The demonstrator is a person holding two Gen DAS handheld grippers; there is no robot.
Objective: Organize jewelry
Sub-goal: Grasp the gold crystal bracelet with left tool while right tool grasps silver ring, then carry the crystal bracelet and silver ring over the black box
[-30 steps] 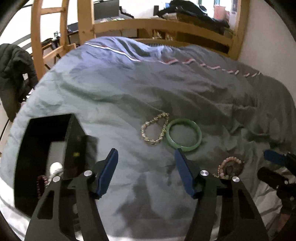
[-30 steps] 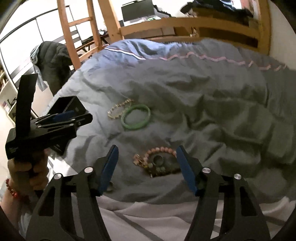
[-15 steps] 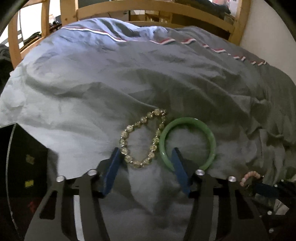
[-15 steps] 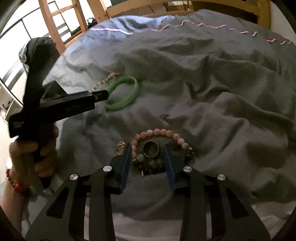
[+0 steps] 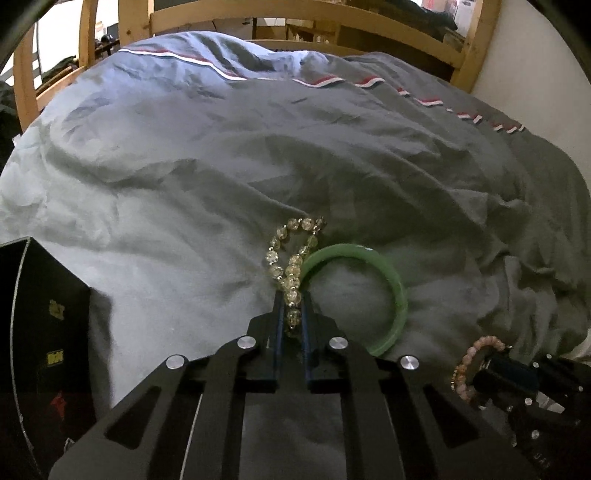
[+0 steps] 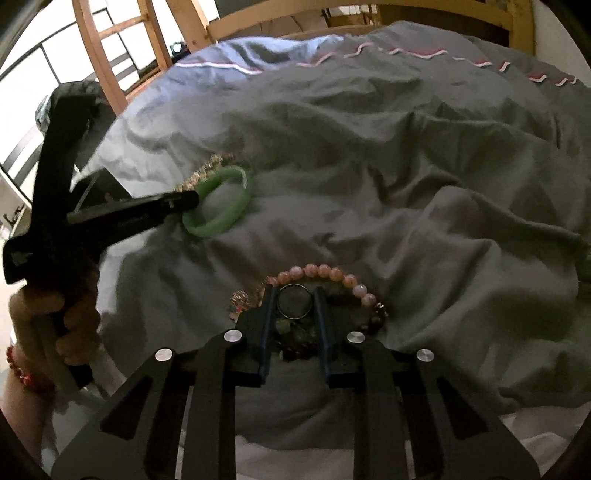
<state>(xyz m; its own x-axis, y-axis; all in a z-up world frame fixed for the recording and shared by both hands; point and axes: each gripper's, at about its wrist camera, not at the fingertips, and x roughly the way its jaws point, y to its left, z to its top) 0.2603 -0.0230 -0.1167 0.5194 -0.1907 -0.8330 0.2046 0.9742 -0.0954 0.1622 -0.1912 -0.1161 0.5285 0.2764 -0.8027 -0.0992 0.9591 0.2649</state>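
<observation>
A yellow crystal bead bracelet (image 5: pixel 291 254) lies on the grey duvet, touching a green jade bangle (image 5: pixel 395 291). My left gripper (image 5: pixel 291 306) is shut on the near end of the bead bracelet. In the right wrist view the bangle (image 6: pixel 221 221) lies beside the left gripper's tip. My right gripper (image 6: pixel 293 295) has its fingers close around a dark metal ring (image 6: pixel 294 301) in a small heap with a pink bead bracelet (image 6: pixel 325 271) and green stones (image 6: pixel 295 330). The heap's pink bracelet also shows in the left wrist view (image 5: pixel 469 362).
An open black jewelry box (image 5: pixel 40 332) stands at the left on the bed. The wrinkled grey duvet (image 5: pixel 332 155) covers the bed. A wooden bed frame (image 5: pixel 303 14) runs along the far side. A white wall (image 5: pixel 535 74) is at the right.
My left gripper moved forward from beside the box to the bead bracelet and shut on it. My right gripper came down onto the heap and narrowed its fingers around the ring.
</observation>
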